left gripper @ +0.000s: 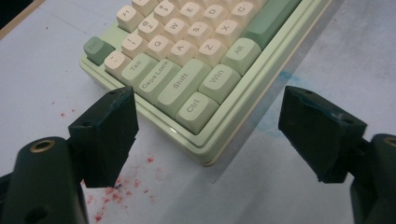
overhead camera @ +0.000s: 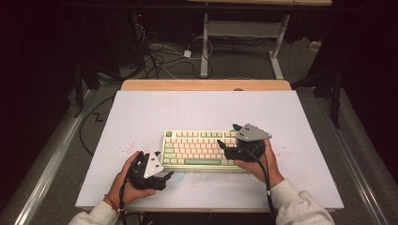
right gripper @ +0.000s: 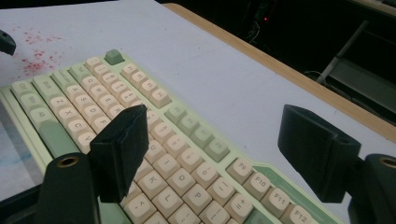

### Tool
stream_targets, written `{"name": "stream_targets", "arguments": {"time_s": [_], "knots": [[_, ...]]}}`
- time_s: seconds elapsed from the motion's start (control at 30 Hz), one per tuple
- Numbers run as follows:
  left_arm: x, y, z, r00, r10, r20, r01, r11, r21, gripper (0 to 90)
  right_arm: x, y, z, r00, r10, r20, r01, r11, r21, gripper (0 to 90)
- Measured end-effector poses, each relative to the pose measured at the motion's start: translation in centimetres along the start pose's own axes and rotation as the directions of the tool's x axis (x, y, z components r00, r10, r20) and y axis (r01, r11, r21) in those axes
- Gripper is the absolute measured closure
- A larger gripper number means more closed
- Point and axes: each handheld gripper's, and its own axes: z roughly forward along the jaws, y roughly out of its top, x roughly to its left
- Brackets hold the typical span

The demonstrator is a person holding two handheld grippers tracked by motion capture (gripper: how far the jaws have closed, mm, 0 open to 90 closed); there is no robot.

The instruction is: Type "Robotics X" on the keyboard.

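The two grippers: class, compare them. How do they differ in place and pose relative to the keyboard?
The left gripper sits over bare table off the keyboard's near-left corner; the right gripper hangs over its right end. The left gripper's grey plate tilts towards the camera; the right gripper's lies flatter. In its own view, the left gripper frames the Ctrl corner, the right frames the upper key rows. Both are open and empty.
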Motion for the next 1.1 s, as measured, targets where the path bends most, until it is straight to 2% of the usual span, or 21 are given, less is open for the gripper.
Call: {"name": "stream_targets", "arguments": {"time_s": [0.17, 0.37, 0.47, 0.5, 0.6, 0.73, 0.8, 0.93, 1.1], "knots": [[0.2, 0.1, -0.3, 0.9995, -0.031, -0.004, 0.031, 0.9995, -0.012, 22.3, -0.2, -0.4, -0.9, 0.9997, -0.013, 0.023, 0.013, 1.0, -0.006, 24.7], [0.5, 0.2, -0.6, 0.9992, -0.038, 0.01, 0.038, 0.999, -0.022, 36.1, -0.3, -1.2, -2.1, 0.9992, -0.021, 0.033, 0.021, 1.0, -0.003, 24.7], [0.7, 0.3, -0.9, 0.998, -0.051, 0.038, 0.053, 0.9982, -0.03, 49.7, -0.4, -1.6, -2.7, 0.999, -0.022, 0.038, 0.022, 1.0, 0.001, 24.7], [0.8, 0.3, -0.9, 0.9966, -0.066, 0.049, 0.067, 0.9974, -0.026, 54.6, -0.4, -1.7, -2.9, 0.9988, -0.026, 0.041, 0.026, 1.0, 0.003, 24.8], [1.2, 0.4, -1.2, 0.9913, -0.092, 0.094, 0.097, 0.994, -0.052, 69.9, -0.5, -2.3, -3.6, 0.9986, -0.026, 0.046, 0.026, 1.0, 0.007, 24.8], [1.3, 0.8, -1.4, 0.9886, -0.09, 0.12, 0.097, 0.9936, -0.057, 83.1, -0.3, -3.1, -4.4, 0.9968, -0.042, 0.068, 0.041, 0.999, 0.016, 25.0], [1.2, 1.0, -1.3, 0.9884, -0.081, 0.129, 0.088, 0.9951, -0.047, 87.1, -0.2, -3.5, -4.9, 0.9959, -0.04, 0.081, 0.039, 0.999, 0.009, 25.4], [0.9, 1.6, -0.6, 0.988, -0.066, 0.14, 0.068, 0.9976, -0.011, 87.5, -0.3, -4.3, -5.9, 0.9951, -0.026, 0.095, 0.025, 1.0, 0.011, 25.5], [1.0, 2.8, 0.2, 0.9841, -0.073, 0.162, 0.074, 0.9972, 0.0, 87.4, -0.3, -5.3, -7.1, 0.9935, -0.03, 0.109, 0.028, 0.999, 0.024, 25.5]]}}
